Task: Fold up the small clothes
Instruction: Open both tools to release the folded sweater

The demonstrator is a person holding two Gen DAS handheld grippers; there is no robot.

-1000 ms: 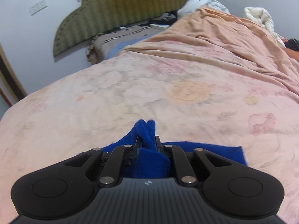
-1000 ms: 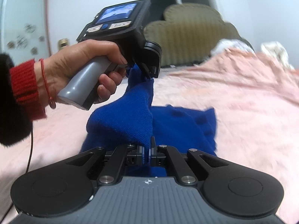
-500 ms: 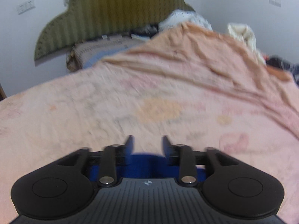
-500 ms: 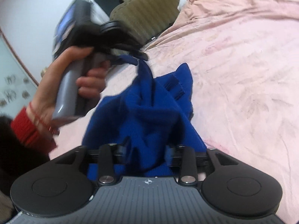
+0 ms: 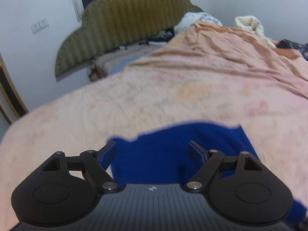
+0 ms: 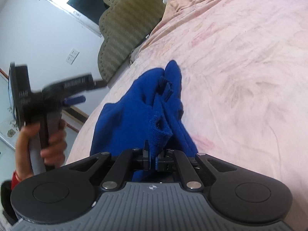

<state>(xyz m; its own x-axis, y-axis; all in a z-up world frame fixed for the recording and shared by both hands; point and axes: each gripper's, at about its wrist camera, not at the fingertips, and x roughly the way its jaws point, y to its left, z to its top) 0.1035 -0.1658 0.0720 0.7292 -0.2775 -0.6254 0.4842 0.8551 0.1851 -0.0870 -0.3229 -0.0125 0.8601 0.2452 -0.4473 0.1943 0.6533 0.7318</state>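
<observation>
A small blue knit garment (image 5: 173, 154) lies on the pink bedspread (image 5: 154, 100). In the left wrist view my left gripper (image 5: 153, 148) is wide open above it and holds nothing. In the right wrist view my right gripper (image 6: 153, 157) is shut on a fold of the blue garment (image 6: 134, 104), which lies bunched and stretches away from the fingers. The left gripper (image 6: 77, 88) also shows there, held in a hand off to the left, blurred and clear of the cloth.
An olive padded headboard (image 5: 125, 23) stands at the far end against a white wall. A rumpled peach blanket (image 5: 231, 53) and light bedding (image 5: 248, 25) lie at the far right. The bed's left edge (image 5: 48, 115) drops off near the left gripper.
My left gripper has let go of the blue garment, opened wide and drawn back left. My right gripper opened briefly and is shut on the cloth again.
</observation>
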